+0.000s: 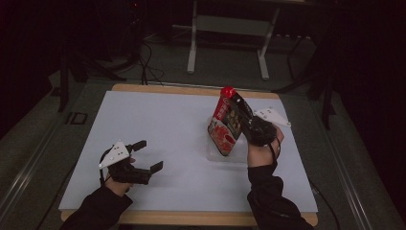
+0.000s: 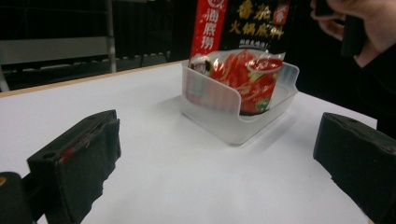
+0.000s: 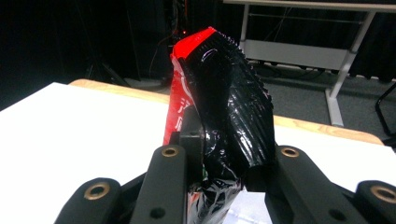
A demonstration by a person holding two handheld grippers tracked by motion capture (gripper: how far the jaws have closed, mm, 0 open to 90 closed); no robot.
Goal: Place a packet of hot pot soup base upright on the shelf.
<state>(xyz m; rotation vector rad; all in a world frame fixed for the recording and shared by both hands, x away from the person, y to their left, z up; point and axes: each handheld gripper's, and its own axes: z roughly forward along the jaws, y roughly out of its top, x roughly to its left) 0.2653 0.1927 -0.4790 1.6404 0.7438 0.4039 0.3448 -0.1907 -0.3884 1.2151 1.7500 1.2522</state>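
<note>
A red and black hotpot seasoning packet [image 1: 227, 123] stands tilted with its lower end inside a clear plastic bin [image 1: 214, 154] on the white table. My right gripper [image 1: 242, 115] is shut on the packet's black upper edge [image 3: 229, 116]. In the left gripper view the packet [image 2: 238, 51] rises out of the bin [image 2: 219, 116], and a hand holds the other gripper at top right. My left gripper [image 1: 147, 155] rests low at the table's front left, open, its black pads [image 2: 79, 163] wide apart with nothing between them.
The white table top [image 1: 167, 124] has a wooden edge at back and front. Behind it stands a grey metal frame [image 1: 230, 28] on a dark floor, with cables [image 1: 146, 62] trailing at the back left.
</note>
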